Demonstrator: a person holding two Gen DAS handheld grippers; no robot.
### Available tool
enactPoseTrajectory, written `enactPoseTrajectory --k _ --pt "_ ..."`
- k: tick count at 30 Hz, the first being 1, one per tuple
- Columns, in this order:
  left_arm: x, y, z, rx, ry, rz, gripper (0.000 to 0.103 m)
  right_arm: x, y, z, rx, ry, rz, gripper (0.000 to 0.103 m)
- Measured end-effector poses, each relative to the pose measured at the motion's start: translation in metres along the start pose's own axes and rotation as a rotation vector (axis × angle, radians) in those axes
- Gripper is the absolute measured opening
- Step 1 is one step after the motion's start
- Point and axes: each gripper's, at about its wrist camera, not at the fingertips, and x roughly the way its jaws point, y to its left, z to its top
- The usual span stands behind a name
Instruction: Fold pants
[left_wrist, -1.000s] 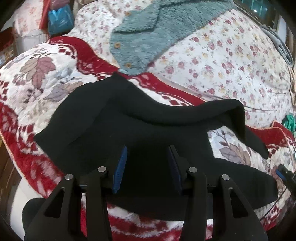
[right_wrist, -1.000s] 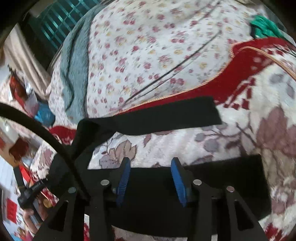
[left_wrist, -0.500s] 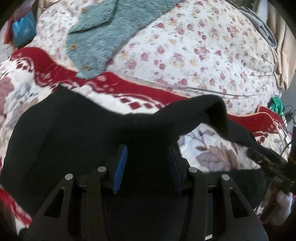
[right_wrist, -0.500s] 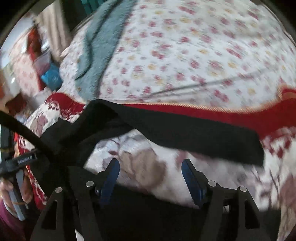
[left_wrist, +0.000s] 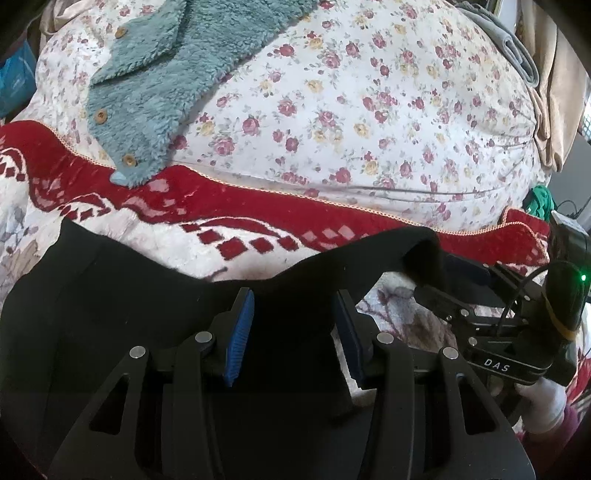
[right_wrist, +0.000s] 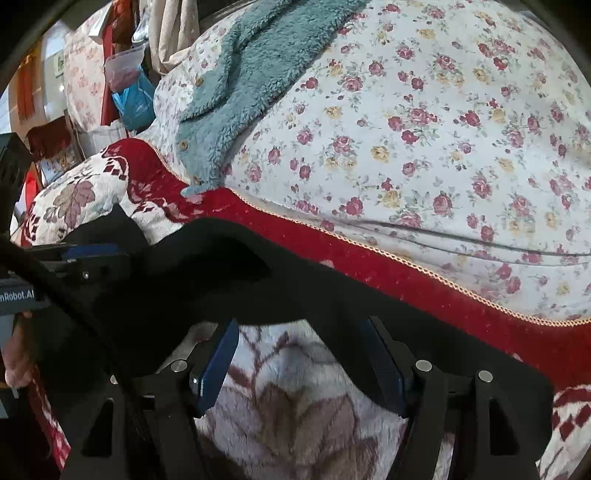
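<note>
- The right gripper (right_wrist: 299, 354) is now sitting far closer to the left gripper (left_wrist: 291, 332) than a second ago; then it was only a small shape at the right edge of the left wrist view, and now it is filling that side, close beside the left one.
- The right gripper's jaws are standing spread, wider than a second ago, with the patterned blanket (right_wrist: 295, 406) showing between the blue pads (right_wrist: 214, 363) and no cloth pinched there.
- The black pants (left_wrist: 110, 314) are lying on the blanket near the bed's front edge; a second ago the far leg (right_wrist: 332, 291) was stretching flat away towards the red border (right_wrist: 424, 291), and now it is arching up across the right wrist view, well above the blanket.
- What is holding that raised leg I cannot tell; in the left wrist view the cloth is draping over the front of the right gripper.
- The left gripper's jaws are standing apart over the main black panel, as wide as before; whether cloth is caught between them is hidden by the dark fabric.
- Judging from this, a lengthwise fold is getting under way, one leg being brought over the other.
- Count: one pair of pants, two grippers, one teal fleece cardigan (left_wrist: 177, 74) lying on one floral quilt (left_wrist: 369, 110), one red-bordered blanket, and one small green item (left_wrist: 541, 201) at the bed's right edge.
</note>
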Motion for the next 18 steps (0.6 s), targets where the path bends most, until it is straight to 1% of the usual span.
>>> enactPoseTrajectory --k 7,18 --pt "0.001 0.0 -0.001 0.003 0.005 0.001 0.044 0.003 -0.003 0.002 0.015 0.01 0.018 0.067" --pt "-0.001 -0.002 -0.003 0.005 0.003 0.003 0.044 -0.015 -0.018 -0.008 0.088 0.004 0.019 0.067"
